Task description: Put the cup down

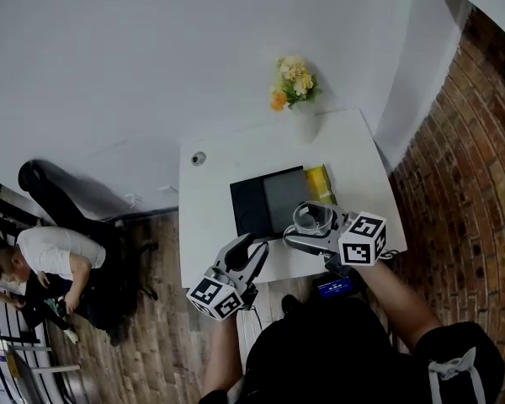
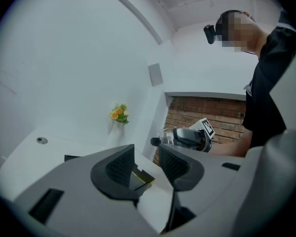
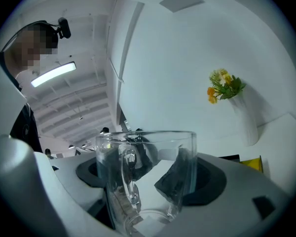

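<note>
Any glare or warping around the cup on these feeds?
Right gripper view: fisheye bends the walls; the clear cup distorts the jaws behind it, glints on its handle. Head view: sharp, evenly lit. Left gripper view: dark corners, no glare.

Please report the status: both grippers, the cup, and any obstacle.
Left gripper open, empty. Right gripper shut on glass cup, not yet down. Black pad and yellow item close by on table.
</note>
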A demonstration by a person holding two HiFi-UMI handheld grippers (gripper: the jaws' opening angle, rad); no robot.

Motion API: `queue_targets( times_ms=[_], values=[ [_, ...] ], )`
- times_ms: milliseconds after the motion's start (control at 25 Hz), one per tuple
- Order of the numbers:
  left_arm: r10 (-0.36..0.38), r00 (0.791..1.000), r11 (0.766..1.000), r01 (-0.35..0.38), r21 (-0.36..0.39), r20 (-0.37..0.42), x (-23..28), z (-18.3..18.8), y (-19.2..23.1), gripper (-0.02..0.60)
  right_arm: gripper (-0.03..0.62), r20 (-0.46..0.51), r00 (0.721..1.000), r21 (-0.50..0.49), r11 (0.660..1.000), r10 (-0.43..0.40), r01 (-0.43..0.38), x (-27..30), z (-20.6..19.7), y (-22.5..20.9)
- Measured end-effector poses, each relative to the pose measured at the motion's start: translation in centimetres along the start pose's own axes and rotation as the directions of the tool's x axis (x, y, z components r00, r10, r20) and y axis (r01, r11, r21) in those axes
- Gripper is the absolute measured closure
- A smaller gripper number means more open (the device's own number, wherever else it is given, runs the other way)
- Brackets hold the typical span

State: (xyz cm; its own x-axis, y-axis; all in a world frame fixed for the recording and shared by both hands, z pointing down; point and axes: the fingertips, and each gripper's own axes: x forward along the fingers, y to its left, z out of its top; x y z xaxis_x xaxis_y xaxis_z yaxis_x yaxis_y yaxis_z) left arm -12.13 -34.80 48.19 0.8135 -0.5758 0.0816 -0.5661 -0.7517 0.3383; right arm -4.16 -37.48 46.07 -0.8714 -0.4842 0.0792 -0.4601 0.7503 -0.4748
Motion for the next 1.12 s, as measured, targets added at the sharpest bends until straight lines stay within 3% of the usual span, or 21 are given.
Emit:
queue_targets(
  times_ms=[1120],
  values=[
    [0.095,0.995,0.995,-0.095,-0.022,0.020,-2.1,-0.1,1.0,0.434,0.175,-0.060,0.998,-0.029,0.999,0.013,-0.015,3.9,-2.1,-1.0]
  ],
)
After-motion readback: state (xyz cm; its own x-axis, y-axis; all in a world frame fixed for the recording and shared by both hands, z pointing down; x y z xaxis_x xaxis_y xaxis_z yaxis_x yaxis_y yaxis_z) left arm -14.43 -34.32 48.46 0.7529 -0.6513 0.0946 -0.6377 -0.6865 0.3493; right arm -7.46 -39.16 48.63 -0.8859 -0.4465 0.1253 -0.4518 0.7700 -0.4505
